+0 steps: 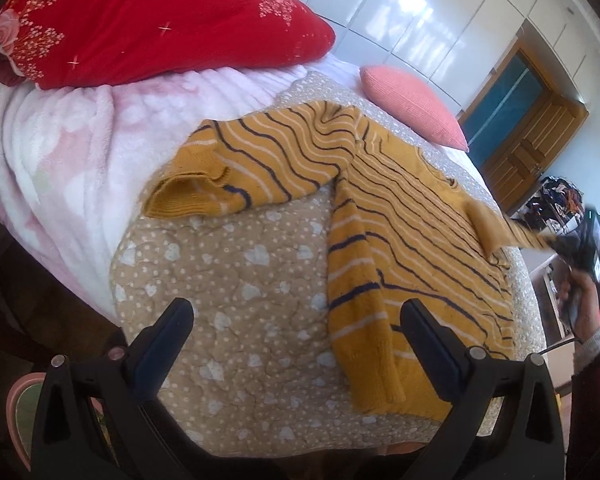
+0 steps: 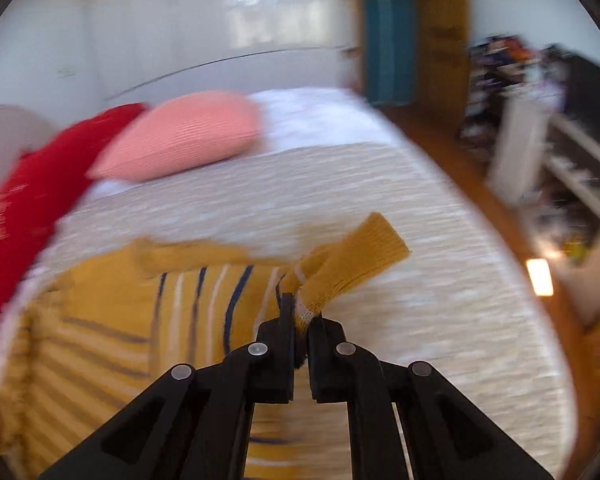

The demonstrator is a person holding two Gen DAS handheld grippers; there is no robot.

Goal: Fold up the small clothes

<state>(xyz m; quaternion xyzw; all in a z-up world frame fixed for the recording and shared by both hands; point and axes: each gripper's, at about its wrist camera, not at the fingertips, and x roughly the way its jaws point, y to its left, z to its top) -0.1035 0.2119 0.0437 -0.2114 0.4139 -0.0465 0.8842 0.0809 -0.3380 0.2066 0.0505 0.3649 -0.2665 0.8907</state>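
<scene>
With the mustard striped sweater [image 1: 384, 216] spread on the bed [image 1: 236, 288], the right tool [image 2: 300, 314] pinched its sleeve cuff [image 2: 352, 264], probably to fold it inward, while the left tool [image 1: 296, 332] hung spread just short of the hem.

Left gripper [image 1: 298, 320] hangs with jaws spread wide; right gripper [image 2: 300, 316] is clamped tight (cloth pinched between).
</scene>
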